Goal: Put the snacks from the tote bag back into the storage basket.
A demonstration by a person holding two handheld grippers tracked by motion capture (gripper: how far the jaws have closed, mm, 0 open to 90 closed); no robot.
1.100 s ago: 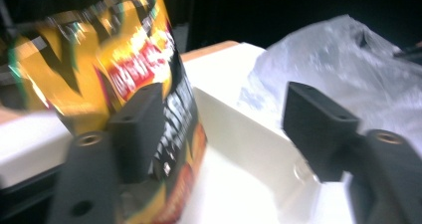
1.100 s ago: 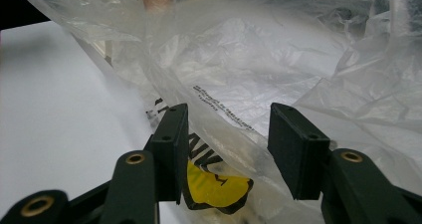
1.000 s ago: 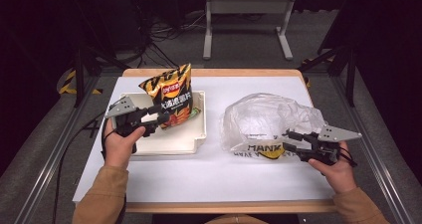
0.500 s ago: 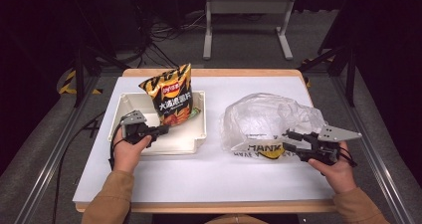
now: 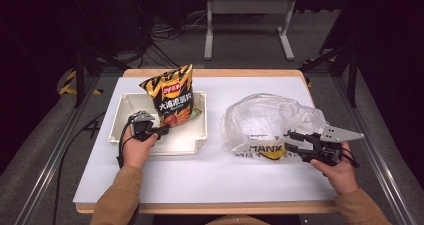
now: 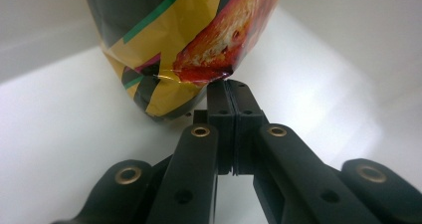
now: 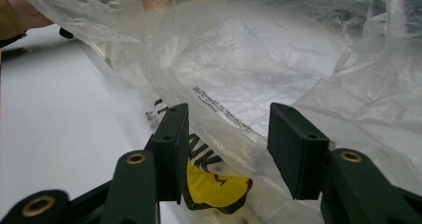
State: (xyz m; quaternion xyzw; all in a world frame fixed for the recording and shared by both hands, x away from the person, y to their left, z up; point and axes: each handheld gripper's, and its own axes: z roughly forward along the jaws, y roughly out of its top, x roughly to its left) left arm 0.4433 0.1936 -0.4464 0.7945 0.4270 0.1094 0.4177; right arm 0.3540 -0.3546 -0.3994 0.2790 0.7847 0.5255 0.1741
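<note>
Left gripper (image 6: 230,87) had its jaws pressed together, empty, just under one chip bag (image 5: 170,96) standing in one white tray (image 5: 120,116). Right gripper (image 5: 291,140) stood spread around one clear plastic bag (image 5: 270,119) printed "HANK".

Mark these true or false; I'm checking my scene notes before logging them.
1. The chip bag stands in the white tray. True.
2. The left gripper has its jaws wide open. False: they are shut, at the chip bag's bottom corner.
3. The plastic bag lies inside the tray. False: it lies on the table, to the right of the tray.
4. The right gripper has its jaws apart, with the plastic bag's film between them. True.
</note>
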